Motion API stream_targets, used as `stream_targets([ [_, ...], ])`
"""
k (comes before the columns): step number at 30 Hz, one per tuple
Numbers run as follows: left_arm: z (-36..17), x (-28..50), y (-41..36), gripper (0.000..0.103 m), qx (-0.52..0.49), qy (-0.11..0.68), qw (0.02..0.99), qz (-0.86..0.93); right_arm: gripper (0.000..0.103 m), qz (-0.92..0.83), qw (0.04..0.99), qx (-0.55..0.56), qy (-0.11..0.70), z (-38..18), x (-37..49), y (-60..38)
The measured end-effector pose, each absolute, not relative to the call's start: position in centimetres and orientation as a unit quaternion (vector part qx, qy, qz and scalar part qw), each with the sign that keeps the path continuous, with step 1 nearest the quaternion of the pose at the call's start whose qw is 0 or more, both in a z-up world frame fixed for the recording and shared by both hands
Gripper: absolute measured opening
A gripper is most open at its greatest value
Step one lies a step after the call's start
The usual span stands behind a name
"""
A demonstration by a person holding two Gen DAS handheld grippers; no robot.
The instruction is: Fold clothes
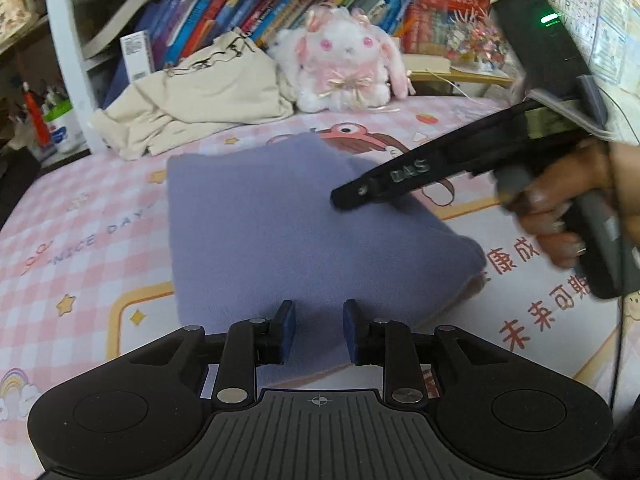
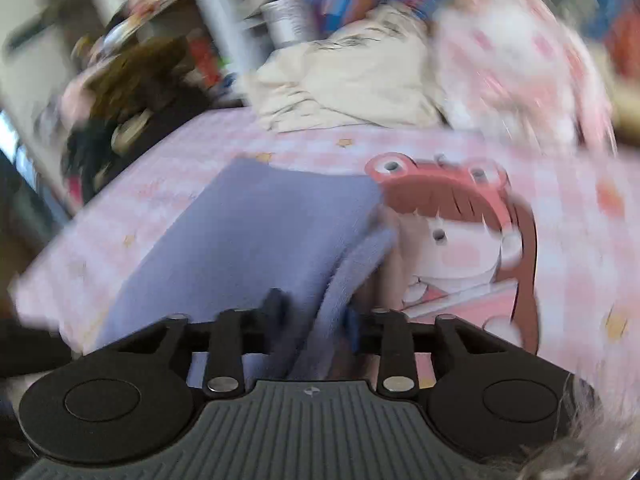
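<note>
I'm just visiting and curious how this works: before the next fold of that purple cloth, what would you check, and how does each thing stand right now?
1. Purple cloth lies flat on the pink sheet: ok, mostly flat.
2. Right gripper has cloth between its fingers: ok, a raised fold sits there; how firmly it is gripped: cannot tell.
3. Left gripper grips the near edge: not ok, its pads stand apart over the cloth.
4. Cream garment clear of the fold: ok.
5. Plush rabbit out of the way: ok.
6. Right view sharp enough to judge: not ok, blurred.

Folded fleece garment lies mid-mat; crumpled cloth bag at eleven o'clock behind it, plush rabbit at one o'clock, books behind both.
</note>
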State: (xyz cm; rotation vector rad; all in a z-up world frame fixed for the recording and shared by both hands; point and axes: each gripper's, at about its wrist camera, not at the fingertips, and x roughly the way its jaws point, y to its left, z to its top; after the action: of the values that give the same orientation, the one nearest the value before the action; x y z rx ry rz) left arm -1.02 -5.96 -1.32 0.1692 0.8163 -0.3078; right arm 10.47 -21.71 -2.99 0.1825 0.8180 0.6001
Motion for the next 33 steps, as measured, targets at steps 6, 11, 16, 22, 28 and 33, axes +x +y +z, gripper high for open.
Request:
stream_targets([
  [6,0.6,-1.8,-3.6,0.029,0.031,0.378,0.915,-0.142,0.05,0.287,0.817,0.203,0.457,-3.1,9.9,-25.1],
  [11,1.0,-1.4,-2.5,0.029,0.014,0.365,0.923,-0.12,0.057,0.295,0.791,0.231,0.484,-3.1,7.7,-26.0],
  [16,-0.3,-0.1,-3.8,0.029,0.057,0.387,0.914,-0.109,0.014,0.316,0.831,0.169,0.426,-1.2,5.4,-24.7],
  [22,-1.1,0.0,-3.9,0.029,0.062,0.398,0.908,-0.117,0.014,0.301,0.854,0.135,0.402,-1.6,3.8,-24.6],
  [28,-1.3,-0.3,-4.0,0.029,0.068,0.395,0.908,-0.122,0.015,0.27,0.84,0.16,0.443,-3.7,4.8,-25.1],
  [33,-0.3,-0.7,-3.8,0.039,0.056,0.38,0.918,-0.102,0.018,0.262,0.845,0.147,0.442,-3.1,4.5,-24.9],
])
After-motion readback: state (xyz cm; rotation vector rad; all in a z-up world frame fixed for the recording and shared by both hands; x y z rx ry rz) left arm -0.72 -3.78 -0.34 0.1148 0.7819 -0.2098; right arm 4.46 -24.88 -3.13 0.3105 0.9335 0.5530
